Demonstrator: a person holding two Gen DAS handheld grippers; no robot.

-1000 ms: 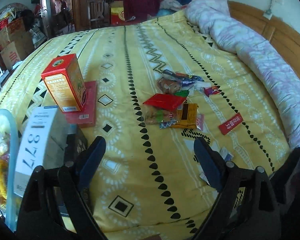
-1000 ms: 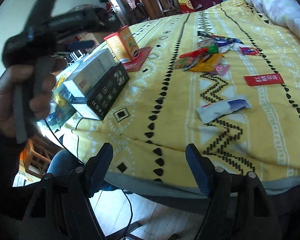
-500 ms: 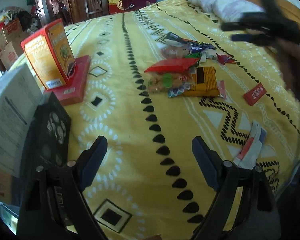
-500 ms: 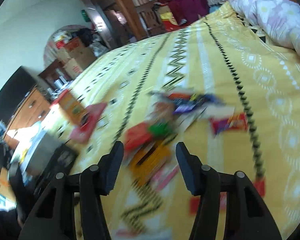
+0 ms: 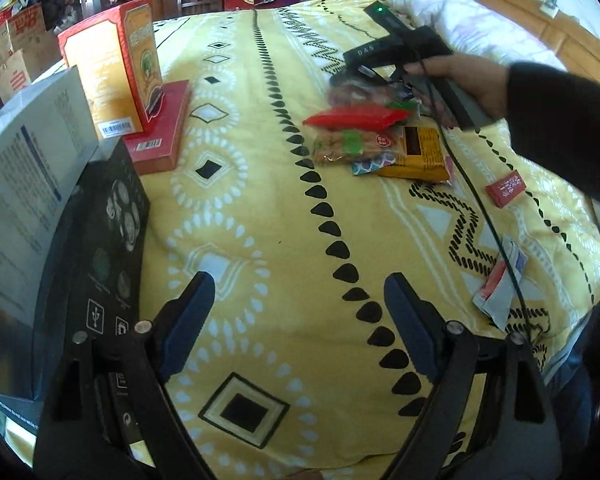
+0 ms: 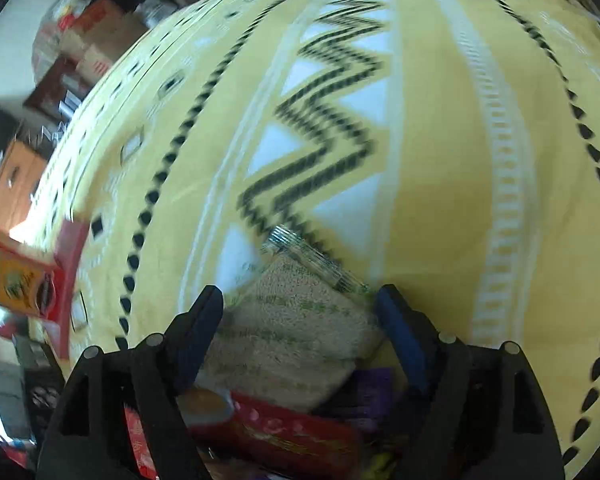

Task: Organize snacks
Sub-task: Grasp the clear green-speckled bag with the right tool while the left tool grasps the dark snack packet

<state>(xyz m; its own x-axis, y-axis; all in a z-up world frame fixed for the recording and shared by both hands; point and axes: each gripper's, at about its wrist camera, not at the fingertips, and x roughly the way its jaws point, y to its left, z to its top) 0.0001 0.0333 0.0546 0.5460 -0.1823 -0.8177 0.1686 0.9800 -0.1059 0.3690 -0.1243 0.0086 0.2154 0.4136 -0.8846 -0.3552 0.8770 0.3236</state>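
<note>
**Two grippers over the bed, snacks not yet gripped**

Two grippers are in your hands above a yellow patterned bedspread (image 5: 268,208).

Left gripper (image 5: 296,312): its jaws stand wide apart with only bedspread between them. Nothing is held.

Right gripper (image 6: 300,320): its jaws are opening. A clear packet of pale sesame-coated bars (image 6: 296,320) lies between the fingers; the pads flank it without pressing on it. The right wrist view is blurred, so finer detail cannot be read.

Snack locations, left wrist view:
- Main pile at 1 o'clock: a red packet (image 5: 352,117) on top, a clear packet of brown pieces (image 5: 348,146) just below it, an orange-brown packet (image 5: 420,156) touching at its right.
- Your right hand (image 5: 464,80) holds the right gripper's handle directly over the far side of this pile.
- A small red sachet (image 5: 506,190) lies apart at 2 o'clock.
- A grey and red wrapper (image 5: 500,284) lies at 3 o'clock, under a black cable (image 5: 476,196).

At 11 o'clock an orange carton (image 5: 112,68) stands upright on a flat red box (image 5: 162,132). A black box (image 5: 104,264) with a white box (image 5: 24,176) on it sits at 9 o'clock.
</note>
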